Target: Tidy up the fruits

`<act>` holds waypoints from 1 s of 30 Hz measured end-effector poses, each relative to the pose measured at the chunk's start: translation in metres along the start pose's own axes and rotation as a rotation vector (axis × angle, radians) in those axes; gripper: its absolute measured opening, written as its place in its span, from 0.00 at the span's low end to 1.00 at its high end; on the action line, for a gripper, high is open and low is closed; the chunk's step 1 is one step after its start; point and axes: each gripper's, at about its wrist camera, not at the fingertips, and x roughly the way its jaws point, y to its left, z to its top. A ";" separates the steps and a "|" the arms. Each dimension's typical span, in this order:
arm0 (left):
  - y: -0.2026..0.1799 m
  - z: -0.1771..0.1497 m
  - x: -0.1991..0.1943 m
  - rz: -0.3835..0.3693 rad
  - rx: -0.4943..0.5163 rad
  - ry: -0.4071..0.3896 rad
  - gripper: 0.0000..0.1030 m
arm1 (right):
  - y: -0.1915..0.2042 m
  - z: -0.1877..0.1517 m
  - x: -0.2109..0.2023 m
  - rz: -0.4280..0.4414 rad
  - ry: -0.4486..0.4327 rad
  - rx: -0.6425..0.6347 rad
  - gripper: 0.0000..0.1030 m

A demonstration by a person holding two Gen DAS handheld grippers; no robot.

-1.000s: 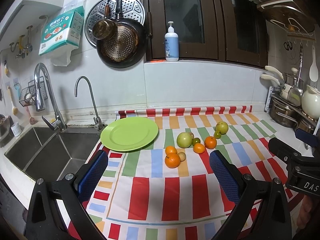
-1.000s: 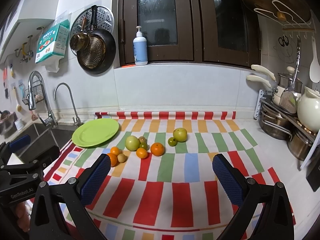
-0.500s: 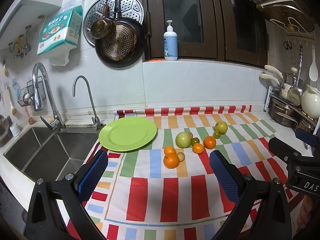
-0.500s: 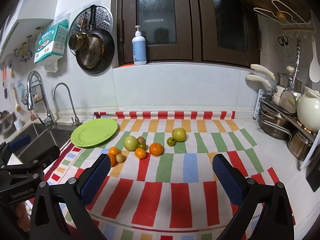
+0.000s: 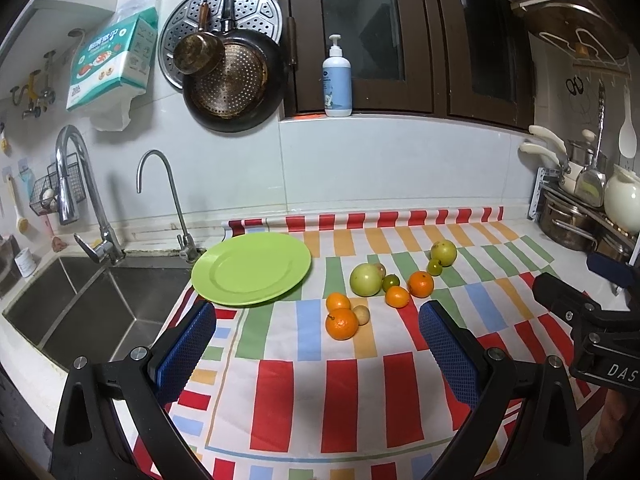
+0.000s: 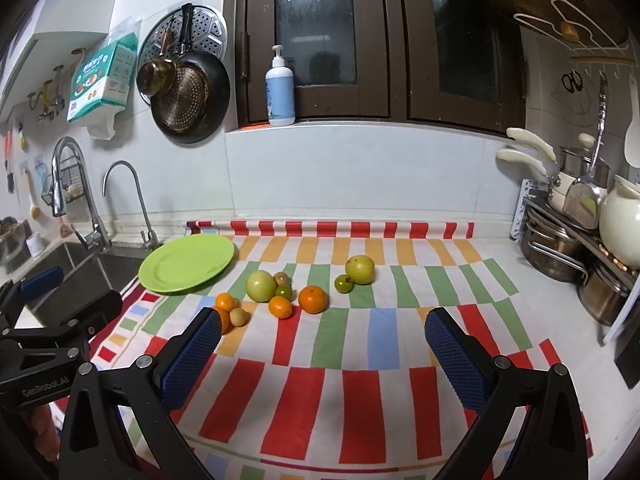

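Left claw (image 5: 316,332) held wide apart above the striped cloth (image 5: 304,396), blue pads (image 5: 188,344) clear of everything, nothing gripped. Right claw (image 6: 322,344) likewise spread wide and empty, hovering over the cloth near the front edge of the desk (image 6: 560,320).

From the left: a steel sink (image 5: 80,300) with two taps, then a bare green plate (image 5: 251,268) lying half on the cloth beside the sink. Next, all loose on the cloth and off the plate: two oranges (image 5: 341,323) touching front to back, with a small tan fruit (image 5: 361,314) just beside the nearer one. Further right, a big pale-green fruit (image 5: 365,279) with a small reddish one tucked behind it, a small dark-green fruit (image 5: 391,282) against its right side, then a small orange (image 5: 397,296) and a larger orange (image 5: 420,283). Farthest right, a yellow-green fruit (image 5: 443,252) with another small green one (image 5: 435,267) touching its front. Pots and a cream jug (image 6: 620,224) stacked at the far right edge. Nothing lying between either claw and the fruit.

Compared with half a second earlier: fruit and plate sat slightly lower in both views, as if both claws had tipped or drawn back a touch; spread of each claw unchanged, no fruit moved.
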 end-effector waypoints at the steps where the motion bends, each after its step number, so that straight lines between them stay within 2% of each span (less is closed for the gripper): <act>1: 0.000 0.000 0.003 -0.002 0.005 -0.001 1.00 | 0.002 0.000 0.002 0.008 -0.003 -0.005 0.99; 7: 0.001 -0.004 0.017 -0.008 0.033 -0.005 0.99 | 0.010 0.002 0.018 0.046 -0.018 -0.065 0.99; 16: 0.003 -0.009 0.053 -0.030 0.060 0.030 0.84 | 0.024 0.002 0.066 0.103 0.039 -0.125 0.89; 30: -0.003 -0.021 0.135 -0.125 0.073 0.203 0.65 | 0.034 -0.008 0.156 0.179 0.206 -0.161 0.70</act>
